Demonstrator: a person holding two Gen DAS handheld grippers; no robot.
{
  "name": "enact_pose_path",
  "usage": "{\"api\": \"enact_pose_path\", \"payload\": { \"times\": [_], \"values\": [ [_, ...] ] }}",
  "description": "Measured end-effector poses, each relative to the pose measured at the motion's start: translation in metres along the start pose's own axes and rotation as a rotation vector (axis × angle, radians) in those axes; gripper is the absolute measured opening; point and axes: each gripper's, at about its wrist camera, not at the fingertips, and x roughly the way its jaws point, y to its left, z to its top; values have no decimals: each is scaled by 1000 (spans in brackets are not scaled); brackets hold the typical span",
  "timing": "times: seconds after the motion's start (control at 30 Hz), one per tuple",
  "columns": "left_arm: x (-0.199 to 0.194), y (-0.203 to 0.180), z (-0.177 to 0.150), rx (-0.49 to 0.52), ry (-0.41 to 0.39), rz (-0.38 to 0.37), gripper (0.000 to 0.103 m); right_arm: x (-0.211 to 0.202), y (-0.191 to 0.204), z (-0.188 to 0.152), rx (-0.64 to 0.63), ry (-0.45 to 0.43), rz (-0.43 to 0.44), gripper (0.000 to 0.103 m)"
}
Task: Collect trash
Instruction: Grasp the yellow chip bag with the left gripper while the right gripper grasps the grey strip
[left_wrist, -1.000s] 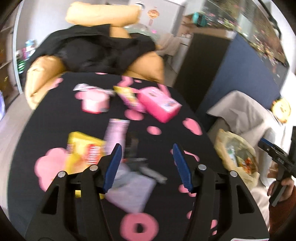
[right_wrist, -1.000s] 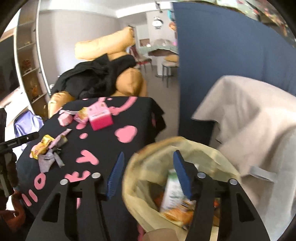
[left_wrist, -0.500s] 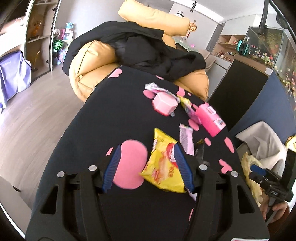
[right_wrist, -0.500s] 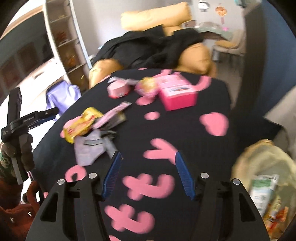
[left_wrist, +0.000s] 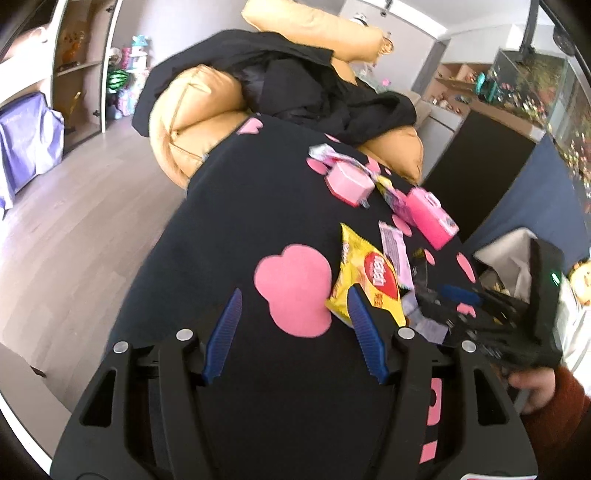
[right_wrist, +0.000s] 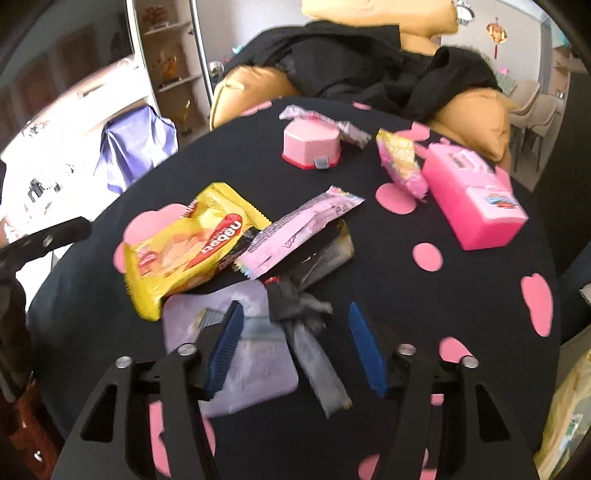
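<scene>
Both tongs are spread and hold nothing; the right gripper (right_wrist: 295, 343) is closing over a grey wrapper (right_wrist: 314, 350) lying between its fingers. At its ten o'clock lies a yellow snack bag (right_wrist: 184, 247), which the left gripper (left_wrist: 295, 332) hovers beside. A pink box (right_wrist: 476, 203) sits at two o'clock on the black tablecloth (right_wrist: 406, 295).

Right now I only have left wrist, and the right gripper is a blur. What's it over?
Observer: The right gripper is closing around a grey wrapper. Its pads aren't touching it yet.
Operator: Anything else in the way?
Observer: A lilac pouch lies partly under that wrapper, beneath the gripper's left finger.
</scene>
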Motion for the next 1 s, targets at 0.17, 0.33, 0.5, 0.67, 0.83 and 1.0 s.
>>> {"api": "enact_pose_path", "payload": {
  "times": [0.17,0.33,0.5,0.67,0.83,1.0],
  "values": [
    [12,-24,-5,121,57,10,56,7,-9,0,41,21,-20,34],
    [34,-52,-4,201,111,5,56,-4,-35,-15,92,16,-67,34],
    [58,-72,-4,250,160,57,56,-17,-70,-35,205,10,-89,34],
    [74,-79,1,233,177,72,56,-27,-83,-43,249,-1,-117,34],
    [77,-79,4,224,175,67,43,-35,-84,-48,238,-12,-135,34],
    [74,-77,4,205,162,45,22,-42,-81,-50,230,-34,-136,34]
  ]
}}
